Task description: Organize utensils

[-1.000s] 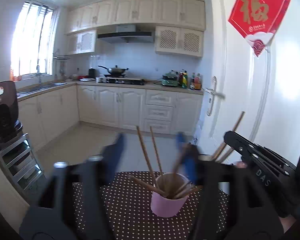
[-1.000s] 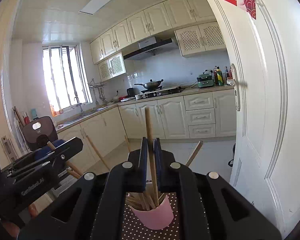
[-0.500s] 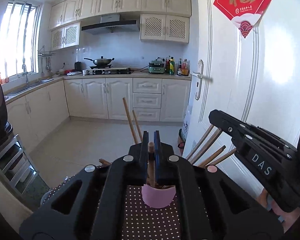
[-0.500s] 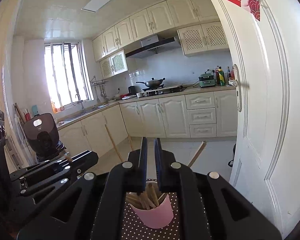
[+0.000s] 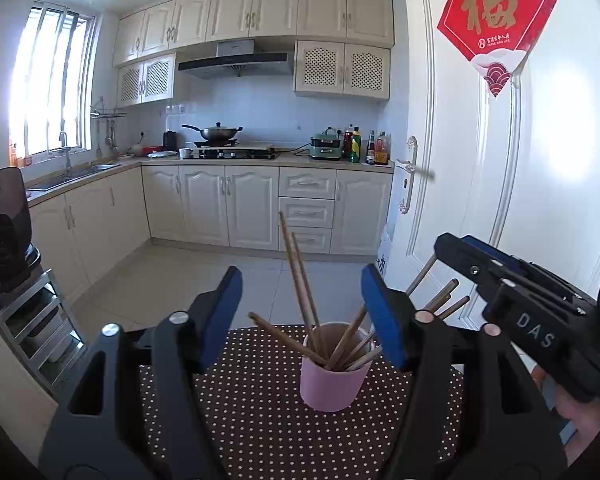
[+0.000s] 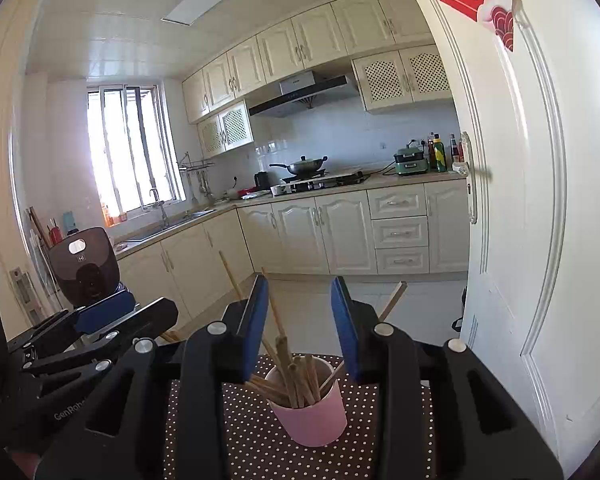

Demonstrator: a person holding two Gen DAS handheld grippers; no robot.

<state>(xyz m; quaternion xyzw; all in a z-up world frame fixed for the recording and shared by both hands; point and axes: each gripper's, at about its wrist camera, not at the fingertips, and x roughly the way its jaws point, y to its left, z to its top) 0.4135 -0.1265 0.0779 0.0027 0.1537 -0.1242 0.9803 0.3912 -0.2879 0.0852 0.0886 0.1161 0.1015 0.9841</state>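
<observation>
A pink cup (image 5: 332, 380) stands on a brown polka-dot stool top (image 5: 240, 408) and holds several wooden chopsticks (image 5: 300, 280) that lean in different directions. My left gripper (image 5: 302, 304) is open and empty, its blue pads on either side of the chopsticks above the cup. The right gripper shows at the right of that view (image 5: 520, 300). In the right wrist view the cup (image 6: 310, 416) and chopsticks (image 6: 288, 364) sit just below my right gripper (image 6: 300, 320), which is open and empty. The left gripper's body (image 6: 88, 344) shows at the left there.
A white door (image 5: 500, 180) with a red paper decoration stands close on the right. A metal rack (image 5: 32, 320) with a dark appliance on top is at the left. Kitchen cabinets, a stove and a tiled floor lie beyond the stool.
Half a second ago both grippers were shut, the left on a chopstick over the cup. Both have opened, and that chopstick now stands in the cup.
</observation>
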